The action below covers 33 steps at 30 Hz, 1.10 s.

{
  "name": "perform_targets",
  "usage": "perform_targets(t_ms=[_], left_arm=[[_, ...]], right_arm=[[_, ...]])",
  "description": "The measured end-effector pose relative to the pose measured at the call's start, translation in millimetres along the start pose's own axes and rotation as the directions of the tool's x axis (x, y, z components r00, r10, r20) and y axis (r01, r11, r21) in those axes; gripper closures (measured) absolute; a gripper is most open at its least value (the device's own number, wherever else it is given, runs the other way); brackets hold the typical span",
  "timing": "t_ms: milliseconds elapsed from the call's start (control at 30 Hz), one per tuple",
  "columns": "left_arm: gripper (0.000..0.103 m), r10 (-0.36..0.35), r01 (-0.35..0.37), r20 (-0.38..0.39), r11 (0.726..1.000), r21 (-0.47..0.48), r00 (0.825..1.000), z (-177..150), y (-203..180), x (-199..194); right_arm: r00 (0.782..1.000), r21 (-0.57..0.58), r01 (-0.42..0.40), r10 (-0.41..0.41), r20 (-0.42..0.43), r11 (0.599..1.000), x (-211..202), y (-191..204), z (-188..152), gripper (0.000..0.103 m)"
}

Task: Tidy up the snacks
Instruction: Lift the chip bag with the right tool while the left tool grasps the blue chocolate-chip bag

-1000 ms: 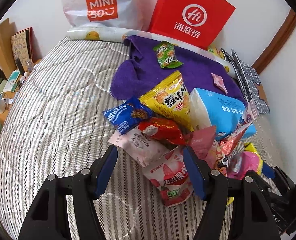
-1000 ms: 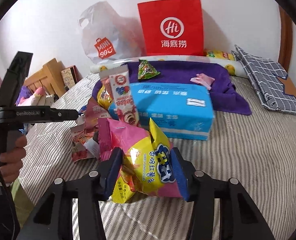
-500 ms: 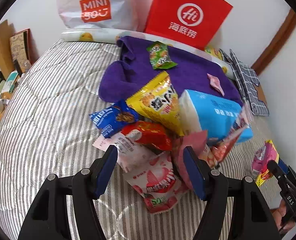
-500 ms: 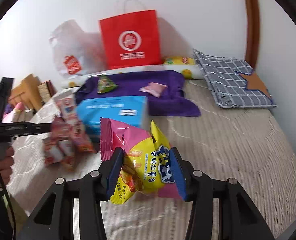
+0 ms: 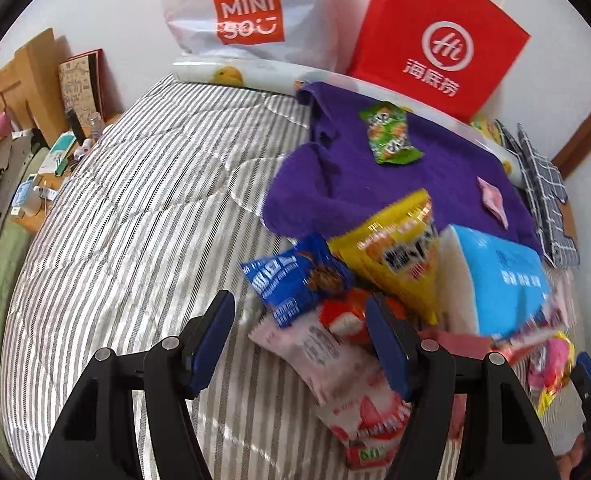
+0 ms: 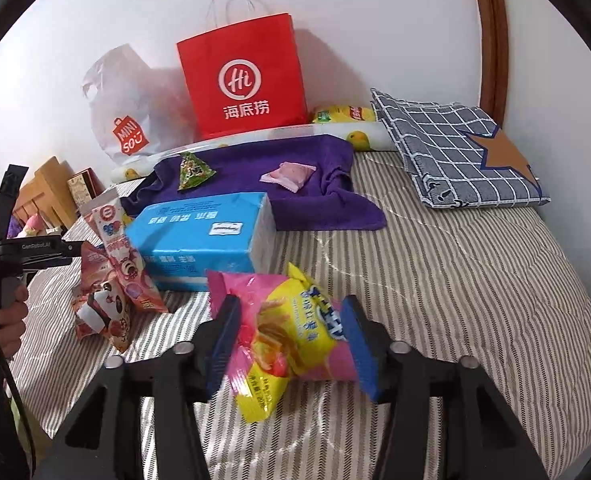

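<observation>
Right gripper (image 6: pixel 291 340) jaws opening, pink-yellow chip bag (image 6: pixel 291 336) between them, lying on striped bedspread (image 6: pixel 455 300) at bottom centre. Left gripper (image 5: pixel 301 340) spread, holding nothing, over snack pile (image 5: pixel 335 300) at lower right. Blue tissue pack (image 6: pixel 199 232) just behind chip bag, centre-left.

"MINISO" on white bag (image 5: pixel 251 12), "Hi" on red bag (image 5: pixel 439 44)

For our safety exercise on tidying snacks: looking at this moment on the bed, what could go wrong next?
1. The right hand-held gripper is opening around the pink-and-yellow snack bag; it could slide across the striped quilt.
2. The left hand-held gripper hangs open beside the snack pile; closing may nudge the packets apart.
</observation>
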State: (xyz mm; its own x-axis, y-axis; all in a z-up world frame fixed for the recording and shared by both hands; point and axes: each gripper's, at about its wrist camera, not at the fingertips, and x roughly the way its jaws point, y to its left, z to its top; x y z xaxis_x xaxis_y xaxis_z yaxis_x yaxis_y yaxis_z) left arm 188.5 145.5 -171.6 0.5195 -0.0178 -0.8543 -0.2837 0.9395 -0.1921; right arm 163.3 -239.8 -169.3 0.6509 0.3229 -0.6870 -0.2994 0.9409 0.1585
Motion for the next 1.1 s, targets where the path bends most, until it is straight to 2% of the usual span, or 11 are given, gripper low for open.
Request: perform_targets(t_ms=[333,533,567,733,767,1000,1100], left_arm=[[0.036,0.003,-0.005,-0.048,0.999,-0.032,0.999,13.4,2.7,33.8],[0.041,0.045,-0.045,-0.024,0.999,0.0,0.999,14.6,0.7,41.7],[0.041,0.056,-0.056,-0.019,0.998,0.014,0.998,14.1,-0.6,42.1],[0.047,0.08,-0.079,-0.001,0.995,0.058,0.997,10.8,-3.9,41.2],[0.052,0.077,-0.077,0.001,0.995,0.062,0.997,10.3,-3.6,40.9],[0.063,0.053,-0.053,0.004,0.996,0.068,0.999,8.0,-0.4,37.7],[0.067,0.038,-0.038,0.003,0.997,0.061,0.999,7.3,4.4,34.5]], right_arm=[[1.0,0.038,0.002,-0.001,-0.023,0.999,8.2,-12.9,0.1,0.045],[1.0,0.016,-0.012,0.012,-0.002,1.0,7.2,-6.6,5.6,0.044],[1.0,0.015,-0.021,0.021,-0.002,1.0,7.3,-5.3,6.7,0.043],[0.999,0.003,-0.034,0.034,-0.008,0.999,11.8,2.0,7.9,0.026],[0.999,0.001,-0.031,0.031,-0.01,1.0,13.6,3.0,7.9,0.026],[0.996,0.0,-0.008,0.008,-0.092,1.0,44.4,4.3,4.7,0.025],[0.995,0.017,0.003,-0.001,-0.101,1.0,52.0,1.6,1.0,0.019]])
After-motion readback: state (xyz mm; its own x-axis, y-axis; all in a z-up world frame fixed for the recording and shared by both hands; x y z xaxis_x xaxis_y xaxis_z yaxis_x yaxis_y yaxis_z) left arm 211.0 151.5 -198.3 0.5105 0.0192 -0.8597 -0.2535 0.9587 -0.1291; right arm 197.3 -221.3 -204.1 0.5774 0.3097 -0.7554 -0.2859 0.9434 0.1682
